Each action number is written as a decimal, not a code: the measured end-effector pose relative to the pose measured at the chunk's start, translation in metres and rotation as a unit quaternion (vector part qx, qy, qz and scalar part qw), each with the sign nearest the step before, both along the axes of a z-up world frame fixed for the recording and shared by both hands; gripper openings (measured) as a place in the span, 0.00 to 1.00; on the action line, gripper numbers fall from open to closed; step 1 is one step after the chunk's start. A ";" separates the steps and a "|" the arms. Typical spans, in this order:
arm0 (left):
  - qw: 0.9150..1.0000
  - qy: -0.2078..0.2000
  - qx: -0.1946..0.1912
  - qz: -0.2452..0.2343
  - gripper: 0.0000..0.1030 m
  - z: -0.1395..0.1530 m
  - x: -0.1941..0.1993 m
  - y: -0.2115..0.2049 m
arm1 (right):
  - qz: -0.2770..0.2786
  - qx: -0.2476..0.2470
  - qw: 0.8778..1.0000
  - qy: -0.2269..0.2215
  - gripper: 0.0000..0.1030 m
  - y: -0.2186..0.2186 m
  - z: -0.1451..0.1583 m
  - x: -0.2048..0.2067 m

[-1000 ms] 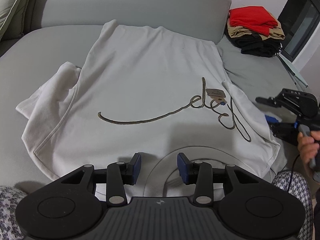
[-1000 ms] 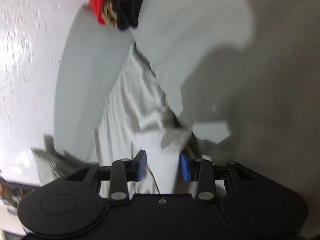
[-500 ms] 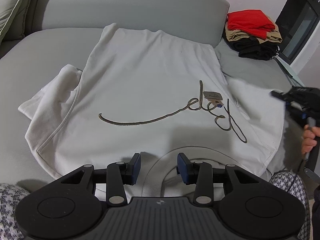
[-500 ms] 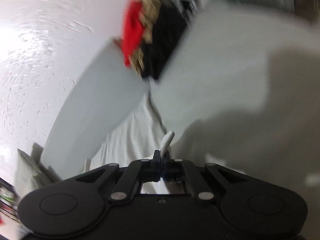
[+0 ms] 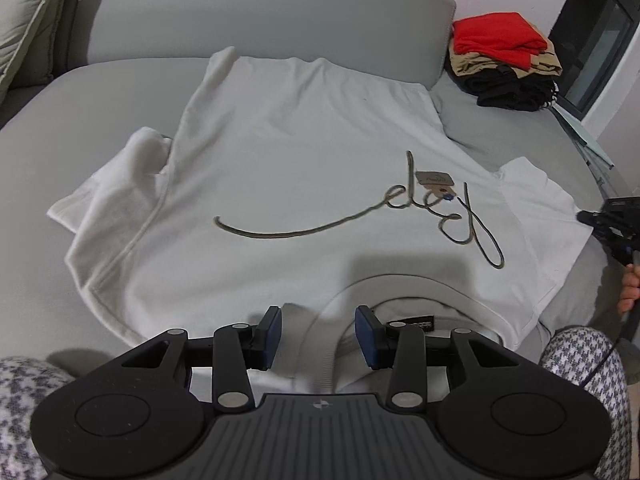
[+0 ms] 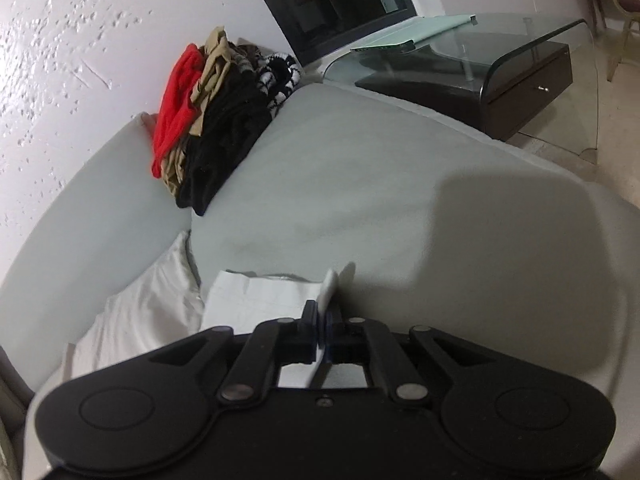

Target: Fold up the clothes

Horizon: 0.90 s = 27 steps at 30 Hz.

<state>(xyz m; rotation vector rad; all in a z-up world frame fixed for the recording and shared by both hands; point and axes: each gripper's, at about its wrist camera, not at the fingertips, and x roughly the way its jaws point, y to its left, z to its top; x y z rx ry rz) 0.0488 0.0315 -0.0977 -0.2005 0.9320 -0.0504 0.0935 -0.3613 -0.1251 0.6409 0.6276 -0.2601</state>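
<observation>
On the grey sofa (image 5: 120, 92) the white T-shirt (image 5: 300, 160) lies spread flat, script lettering (image 5: 400, 216) up, collar nearest the left gripper (image 5: 316, 336) — its fingers stand open just above that collar, holding nothing. At that view's right edge the right gripper (image 5: 612, 228) meets the sleeve (image 5: 536, 200). Only the right wrist view shows the pinch: the right gripper (image 6: 321, 334) has its fingers closed on the white sleeve (image 6: 264, 300) edge. It also shows the stack of folded clothes (image 6: 208, 116) side-on — and a glass desk (image 6: 520, 36) beyond.
</observation>
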 end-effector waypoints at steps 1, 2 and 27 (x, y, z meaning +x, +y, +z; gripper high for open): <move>1.000 -0.003 0.002 0.002 0.38 0.001 -0.001 0.003 | -0.004 0.005 1.000 0.000 0.09 -0.001 0.003 -0.003; 1.000 -0.006 0.003 0.004 0.39 0.003 -0.003 0.005 | -0.008 0.010 1.000 -0.001 0.11 -0.003 0.005 -0.006; 0.997 0.006 0.076 -0.011 0.37 -0.017 0.010 0.008 | 0.117 -0.081 0.977 0.158 0.00 0.082 -0.023 0.021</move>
